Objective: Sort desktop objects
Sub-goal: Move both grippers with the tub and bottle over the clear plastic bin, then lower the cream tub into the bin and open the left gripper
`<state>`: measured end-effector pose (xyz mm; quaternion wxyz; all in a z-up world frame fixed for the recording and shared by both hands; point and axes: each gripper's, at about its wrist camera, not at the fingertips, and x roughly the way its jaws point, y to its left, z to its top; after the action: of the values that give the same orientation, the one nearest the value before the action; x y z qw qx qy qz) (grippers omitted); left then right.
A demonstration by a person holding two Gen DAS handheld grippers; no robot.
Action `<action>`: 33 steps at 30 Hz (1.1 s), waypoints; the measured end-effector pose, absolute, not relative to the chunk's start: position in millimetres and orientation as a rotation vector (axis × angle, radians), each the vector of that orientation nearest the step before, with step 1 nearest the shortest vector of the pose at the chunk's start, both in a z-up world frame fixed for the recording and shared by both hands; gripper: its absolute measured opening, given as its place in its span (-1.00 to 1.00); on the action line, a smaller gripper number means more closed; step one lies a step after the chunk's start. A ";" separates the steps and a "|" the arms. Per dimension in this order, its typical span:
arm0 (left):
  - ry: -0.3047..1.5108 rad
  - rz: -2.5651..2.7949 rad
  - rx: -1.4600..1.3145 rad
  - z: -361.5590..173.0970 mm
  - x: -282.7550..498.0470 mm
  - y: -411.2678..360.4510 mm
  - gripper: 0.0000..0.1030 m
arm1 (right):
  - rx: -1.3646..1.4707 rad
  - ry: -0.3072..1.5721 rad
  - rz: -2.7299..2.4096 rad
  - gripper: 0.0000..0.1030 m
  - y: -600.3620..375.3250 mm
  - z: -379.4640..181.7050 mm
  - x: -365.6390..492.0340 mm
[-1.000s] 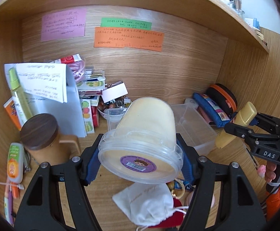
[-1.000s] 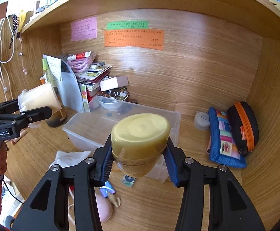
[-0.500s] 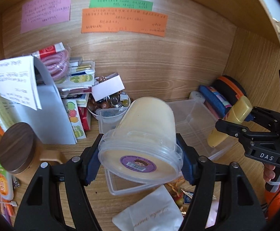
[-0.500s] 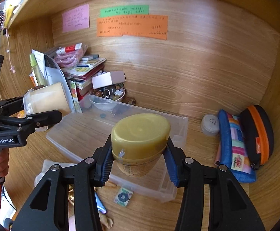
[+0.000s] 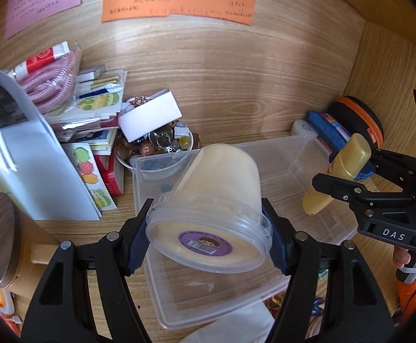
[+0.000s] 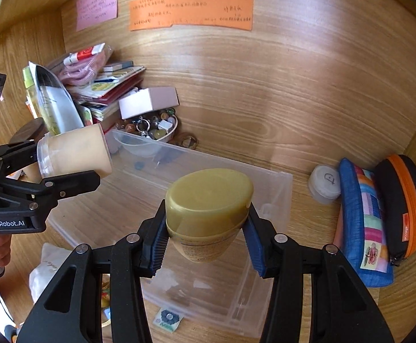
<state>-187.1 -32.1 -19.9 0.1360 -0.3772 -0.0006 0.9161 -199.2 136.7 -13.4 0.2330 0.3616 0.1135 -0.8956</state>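
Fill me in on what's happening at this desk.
A person is sorting desk clutter with a tool in each hand. The left tool grips a cream tub, tilted on its side, and the right tool grips a yellow bottle, cap forward. Both hang over the clear bin, which looks nearly empty. Nothing has been let go yet.

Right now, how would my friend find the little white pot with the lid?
Look at the wooden back wall, then down to the right corner where two zip pouches lean. Just left of the blue pouch stands the small white pot, the only round thing there, with a scribble on its lid.
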 end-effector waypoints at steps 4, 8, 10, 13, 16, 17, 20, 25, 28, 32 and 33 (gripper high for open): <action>0.008 2.640 -1.124 -26.7 -195.9 -29.3 0.34 | 1.013 0.310 -2.449 -0.14 136.4 -19.9 -206.6; 0.018 2.633 -1.147 -31.7 -202.9 -27.5 0.34 | 1.036 0.337 -2.434 -0.14 131.2 -26.7 -214.2; 0.019 2.629 -1.151 -33.3 -203.8 -27.0 0.34 | 1.049 0.337 -2.422 -0.14 129.0 -29.5 -219.0; 0.013 2.609 -1.158 -36.5 -204.3 -23.9 0.34 | 1.065 0.353 -2.410 -0.14 125.9 -33.3 -223.2; 0.020 2.596 -1.167 -40.3 -205.0 -20.9 0.34 | 1.075 0.367 -2.397 -0.14 122.6 -37.6 -224.3; 0.023 2.592 -1.174 -42.2 -205.7 -19.6 0.34 | 1.078 0.370 -2.395 -0.14 122.6 -38.7 -224.1; 0.043 2.596 -1.183 -45.5 -205.3 -17.0 0.34 | 1.089 0.392 -2.389 -0.14 120.3 -42.2 -223.8; 0.033 2.590 -1.182 -46.2 -205.4 -15.7 0.35 | 1.108 0.419 -2.378 -0.14 116.3 -45.4 -224.7; 0.062 2.598 -1.181 -47.0 -204.6 -12.7 0.34 | 1.130 0.429 -2.365 -0.14 112.3 -48.7 -226.2; 0.037 2.592 -1.165 -43.0 -203.0 -14.9 0.34 | 1.143 0.462 -2.356 -0.14 105.9 -51.4 -224.7; 0.025 2.586 -1.170 -43.5 -203.8 -16.5 0.34 | 1.145 0.463 -2.353 -0.14 104.8 -50.9 -224.2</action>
<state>-203.8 -16.5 -43.5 0.1509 -0.4074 0.0087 0.9007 -224.2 104.8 -50.9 0.2398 0.4181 0.1692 -0.8597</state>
